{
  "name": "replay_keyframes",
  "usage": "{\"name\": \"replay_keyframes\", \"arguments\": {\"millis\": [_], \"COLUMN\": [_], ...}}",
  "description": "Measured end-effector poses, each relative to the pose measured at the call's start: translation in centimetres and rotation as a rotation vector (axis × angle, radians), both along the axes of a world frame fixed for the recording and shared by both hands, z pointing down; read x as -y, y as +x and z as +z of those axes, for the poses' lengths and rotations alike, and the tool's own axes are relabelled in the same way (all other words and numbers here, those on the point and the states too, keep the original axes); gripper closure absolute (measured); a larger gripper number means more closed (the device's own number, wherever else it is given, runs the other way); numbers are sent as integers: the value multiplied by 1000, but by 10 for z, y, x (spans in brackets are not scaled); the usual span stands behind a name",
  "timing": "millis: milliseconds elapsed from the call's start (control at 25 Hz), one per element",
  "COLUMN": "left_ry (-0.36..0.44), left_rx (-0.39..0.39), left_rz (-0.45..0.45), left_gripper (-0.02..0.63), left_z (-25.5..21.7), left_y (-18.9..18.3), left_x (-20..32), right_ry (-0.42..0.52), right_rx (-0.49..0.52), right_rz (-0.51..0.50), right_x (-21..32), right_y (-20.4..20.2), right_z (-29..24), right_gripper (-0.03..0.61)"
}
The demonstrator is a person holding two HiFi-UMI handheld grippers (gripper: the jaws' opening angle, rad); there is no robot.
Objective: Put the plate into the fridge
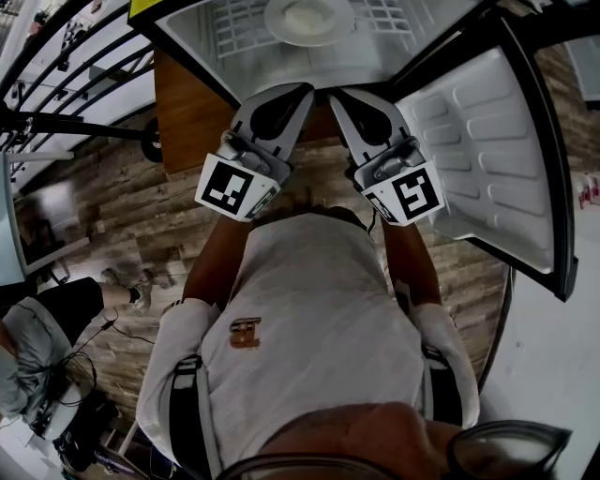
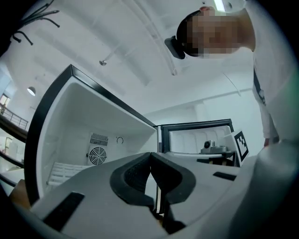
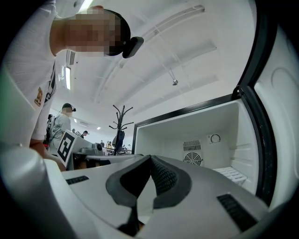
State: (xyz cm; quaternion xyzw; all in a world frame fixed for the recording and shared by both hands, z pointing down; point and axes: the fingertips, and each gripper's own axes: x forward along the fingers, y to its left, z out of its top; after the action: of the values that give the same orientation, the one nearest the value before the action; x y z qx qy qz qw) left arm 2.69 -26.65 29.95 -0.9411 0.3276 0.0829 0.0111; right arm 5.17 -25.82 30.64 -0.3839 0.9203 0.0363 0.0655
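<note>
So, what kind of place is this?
Probably an open office or lab, not a home kitchen: a coat stand, other people in the background, and a small fridge standing open.

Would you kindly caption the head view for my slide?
Plate on wire shelf in open fridge; left tongs and right tongs shut, empty, outside.

Smooth white plastic, matt grey shells, wood-grain floor

The fridge [image 1: 187, 33] lining is smooth white plastic with a faint sheen, its door [image 1: 487, 159] moulded in ridges; the shelf [image 1: 234, 28] at the top of the head view is white coated wire; the plate [image 1: 309, 21] looks glossy white; the left gripper [image 2: 150, 156] and right gripper [image 3: 150, 158] have matt grey plastic bodies and black ribbed pads [image 3: 163, 178]; the floor [image 1: 122, 187] shows rough grey-brown planks.
</note>
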Motion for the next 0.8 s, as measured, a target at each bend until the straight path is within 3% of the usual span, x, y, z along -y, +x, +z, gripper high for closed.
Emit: {"name": "replay_keyframes", "arguments": {"millis": [800], "left_ry": [3], "left_rx": [-30], "left_rz": [53], "left_gripper": [595], "left_z": [-6], "left_y": [-8], "left_x": [-14], "right_ry": [15], "right_rx": [-31], "right_rz": [30], "right_x": [-13], "right_y": [-14], "right_z": [-1], "right_gripper": [546]}}
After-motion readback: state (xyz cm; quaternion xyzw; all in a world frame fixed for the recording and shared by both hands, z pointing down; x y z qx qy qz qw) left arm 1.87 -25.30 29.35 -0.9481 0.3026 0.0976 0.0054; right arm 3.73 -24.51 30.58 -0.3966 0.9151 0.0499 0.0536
